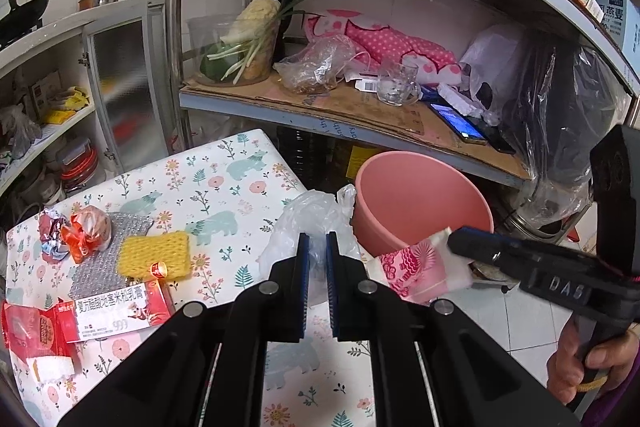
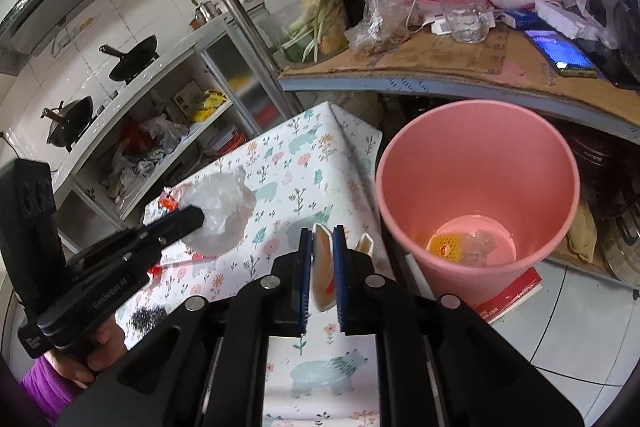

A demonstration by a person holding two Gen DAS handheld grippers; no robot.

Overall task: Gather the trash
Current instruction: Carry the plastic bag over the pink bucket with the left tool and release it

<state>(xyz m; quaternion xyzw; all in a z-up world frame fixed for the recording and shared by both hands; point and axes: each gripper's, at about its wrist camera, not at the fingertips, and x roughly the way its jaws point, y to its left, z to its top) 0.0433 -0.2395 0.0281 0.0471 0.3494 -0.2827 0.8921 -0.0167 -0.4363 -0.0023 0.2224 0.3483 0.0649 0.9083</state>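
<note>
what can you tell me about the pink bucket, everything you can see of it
The pink bucket is a round, smooth plastic-looking pail, wider at the rim than at the base, standing upright and open on the floor beside the floral-cloth table, in front of the lower shelf. It is mostly empty: a yellow foam net and a crumpled clear wrapper lie at the bottom. Its base seems to rest on a red box.

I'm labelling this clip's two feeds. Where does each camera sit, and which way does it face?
Left wrist: on the left gripper, looking along its fingers over the floral table to the shelf; its fingers pinch a clear plastic bag, and the right gripper shows with a pink wrapper.
Right wrist: on the right gripper, facing the table edge and pink bucket; the left gripper shows.
Shared: table, bucket, bag, shelf.
</note>
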